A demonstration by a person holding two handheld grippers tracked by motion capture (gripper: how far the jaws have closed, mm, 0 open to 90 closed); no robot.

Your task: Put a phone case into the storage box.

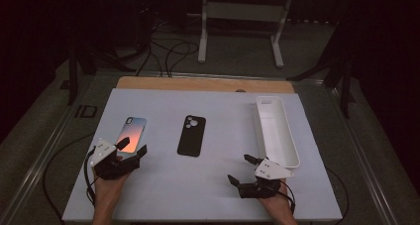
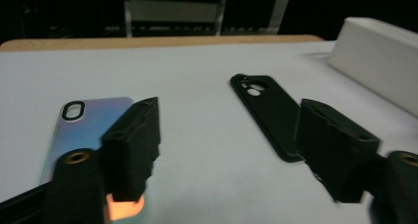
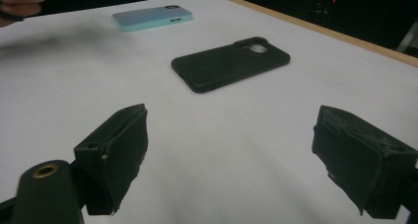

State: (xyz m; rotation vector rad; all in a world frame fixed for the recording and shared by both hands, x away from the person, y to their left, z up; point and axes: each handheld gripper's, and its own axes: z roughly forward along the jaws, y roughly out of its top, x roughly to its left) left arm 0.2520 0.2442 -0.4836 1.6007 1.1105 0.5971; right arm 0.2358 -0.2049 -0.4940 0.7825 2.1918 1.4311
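Note:
A phone case with a blue-to-orange gradient (image 1: pixel 131 134) lies flat on the white table mat (image 1: pixel 218 106) at the left; its camera cutout end points away from me (image 2: pixel 86 123). A black phone case (image 1: pixel 191 135) lies flat at the middle (image 2: pixel 268 108) (image 3: pixel 230 62). My left gripper (image 1: pixel 132 147) hovers just over the near end of the gradient case, jaws wide apart and nothing between them. My right gripper (image 1: pixel 239 169) rests low at the front right, open and empty, with the black case ahead of it. The gradient case (image 3: pixel 150 17) lies farther off in the right gripper view.
A long white tray (image 1: pixel 277 131) stands at the right side of the mat (image 2: pixel 379 61). The wooden table edge (image 1: pixel 203 84) runs along the back. Cables and a white stand sit on the floor beyond. Bare mat lies between the two grippers.

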